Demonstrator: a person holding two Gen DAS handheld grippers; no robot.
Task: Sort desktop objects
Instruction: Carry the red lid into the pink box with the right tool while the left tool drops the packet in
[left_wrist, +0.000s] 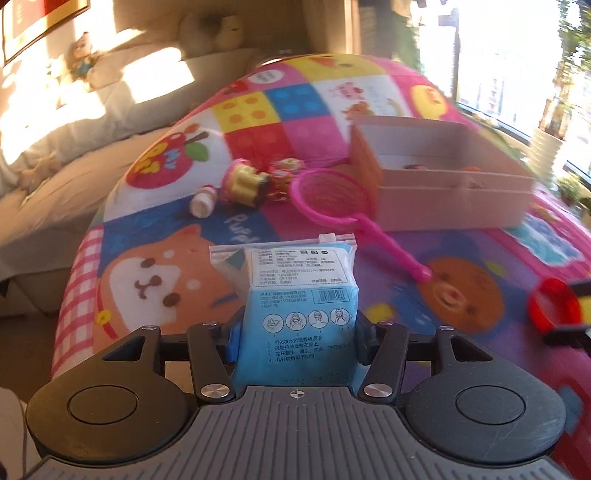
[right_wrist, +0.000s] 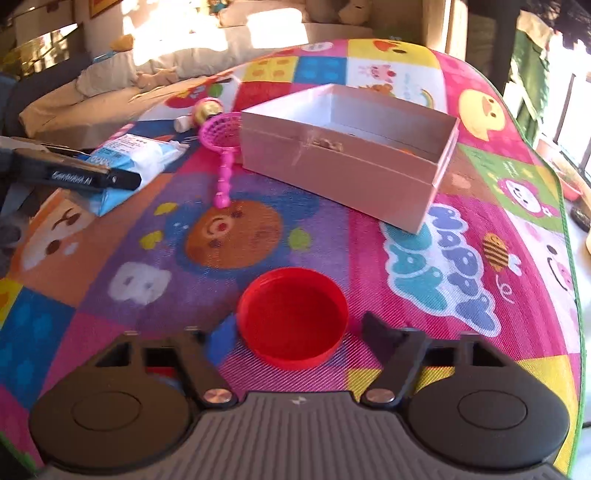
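Observation:
My left gripper (left_wrist: 295, 343) is shut on a blue and white face-mask packet (left_wrist: 303, 295), held upright above the colourful mat; the packet also shows in the right wrist view (right_wrist: 136, 158). My right gripper (right_wrist: 295, 332) is open, its fingers on either side of a red round lid (right_wrist: 293, 317) lying on the mat; the lid also shows in the left wrist view (left_wrist: 552, 308). An open pink box (left_wrist: 443, 177), also in the right wrist view (right_wrist: 354, 147), holds some small items. A pink toy net (left_wrist: 332, 203) lies left of the box.
A small doll figure (left_wrist: 247, 184), a white bottle (left_wrist: 201, 203) and a small colourful toy (left_wrist: 282, 177) lie behind the net. The cartoon mat (right_wrist: 443, 258) covers the table. A sofa with cushions (left_wrist: 74, 122) stands at the left, a window at the right.

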